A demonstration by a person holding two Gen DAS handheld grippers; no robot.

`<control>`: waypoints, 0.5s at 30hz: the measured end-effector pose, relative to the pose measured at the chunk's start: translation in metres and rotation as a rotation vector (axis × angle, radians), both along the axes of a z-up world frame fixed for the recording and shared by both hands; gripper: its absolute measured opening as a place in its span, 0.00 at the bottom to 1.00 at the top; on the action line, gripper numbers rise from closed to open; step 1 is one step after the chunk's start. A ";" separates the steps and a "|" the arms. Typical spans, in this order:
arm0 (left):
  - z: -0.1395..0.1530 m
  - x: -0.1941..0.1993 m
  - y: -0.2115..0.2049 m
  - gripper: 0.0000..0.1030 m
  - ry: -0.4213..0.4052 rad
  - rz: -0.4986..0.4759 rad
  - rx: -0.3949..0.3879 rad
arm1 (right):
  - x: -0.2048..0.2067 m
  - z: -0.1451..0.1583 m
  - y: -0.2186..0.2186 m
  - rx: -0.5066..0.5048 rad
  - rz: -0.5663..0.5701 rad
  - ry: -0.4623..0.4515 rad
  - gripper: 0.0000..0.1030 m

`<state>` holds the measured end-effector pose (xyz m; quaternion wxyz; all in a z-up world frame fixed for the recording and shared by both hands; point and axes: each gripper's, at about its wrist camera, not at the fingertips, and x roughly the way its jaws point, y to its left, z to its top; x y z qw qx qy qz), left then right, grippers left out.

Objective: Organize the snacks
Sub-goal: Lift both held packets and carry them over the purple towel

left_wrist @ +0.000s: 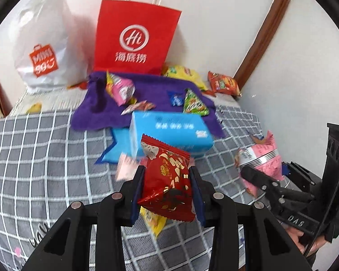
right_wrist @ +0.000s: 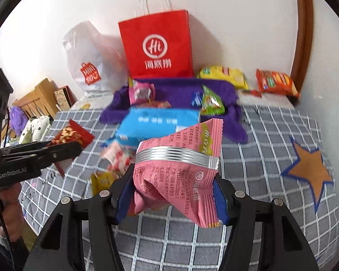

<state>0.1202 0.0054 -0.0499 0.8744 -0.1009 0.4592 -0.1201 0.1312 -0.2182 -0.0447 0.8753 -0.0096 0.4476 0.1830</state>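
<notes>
A grey checked bedspread with an orange star covers the bed, a purple cloth lies crumpled on it, and a wooden door frame and a wooden headboard stand against the white wall.

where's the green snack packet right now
In both wrist views the green snack packet lies on the right part of the purple cloth, beside a small blue packet, below the red paper bag.
</notes>
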 end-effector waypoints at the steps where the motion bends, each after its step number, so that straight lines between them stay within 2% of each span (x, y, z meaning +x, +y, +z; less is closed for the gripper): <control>1: 0.003 0.004 -0.002 0.35 -0.004 -0.001 0.001 | 0.004 0.003 0.001 -0.002 0.001 -0.005 0.58; 10: 0.025 0.044 -0.006 0.35 -0.005 0.003 -0.012 | 0.046 0.032 0.019 -0.019 0.020 -0.043 0.58; 15: 0.037 0.068 -0.003 0.35 -0.020 0.018 -0.010 | 0.078 0.042 0.028 0.007 0.016 -0.037 0.58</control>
